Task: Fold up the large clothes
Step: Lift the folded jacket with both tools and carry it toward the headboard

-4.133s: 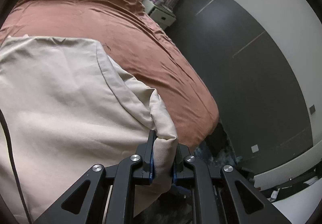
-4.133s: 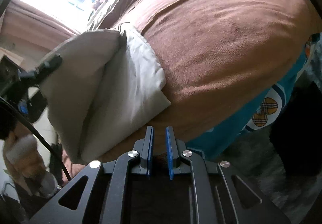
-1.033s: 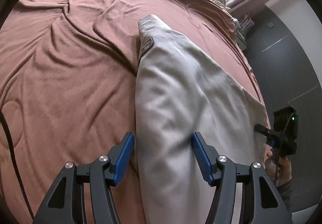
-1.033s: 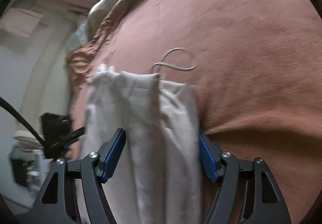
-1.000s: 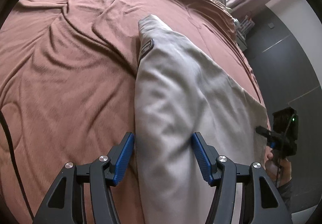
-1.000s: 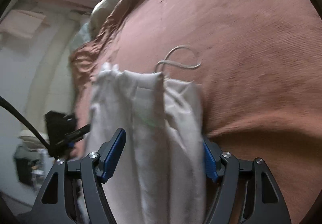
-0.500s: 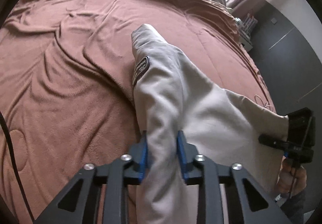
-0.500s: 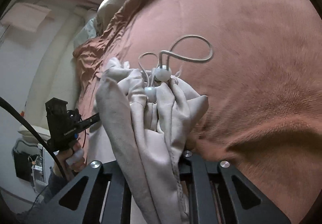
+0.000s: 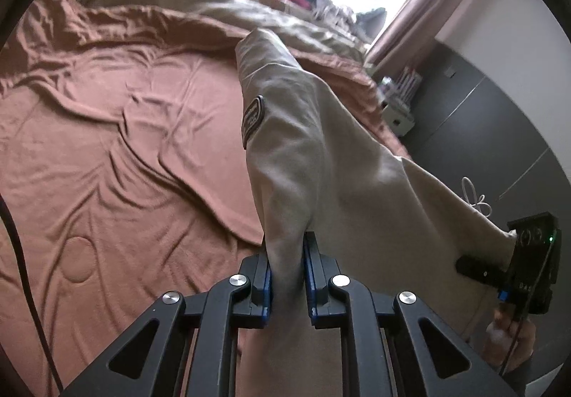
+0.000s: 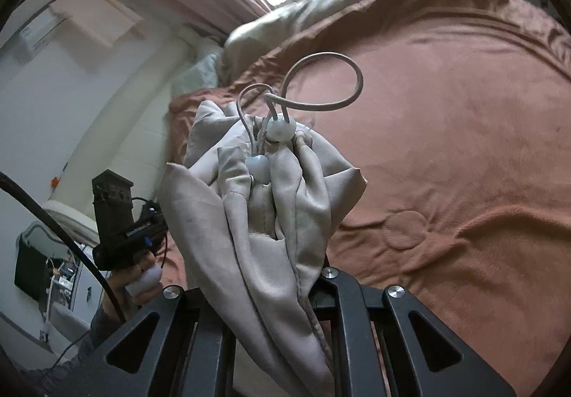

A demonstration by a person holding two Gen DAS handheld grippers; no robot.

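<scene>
Beige garment (image 9: pixel 321 161) with an unreadable dark patch (image 9: pixel 252 118) — left claw (image 9: pixel 287 275) and right claw (image 10: pixel 271 293) both just clamped onto it, angled down over the brown bed (image 9: pixel 107 147).

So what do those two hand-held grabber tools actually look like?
Each is matte black. The left gripper has two angular linkage arms with triangular cut-outs, silver pivot screws and blue finger pads. The right gripper shows a boxy black body with a small green light. A black cable trails from the right gripper.
</scene>
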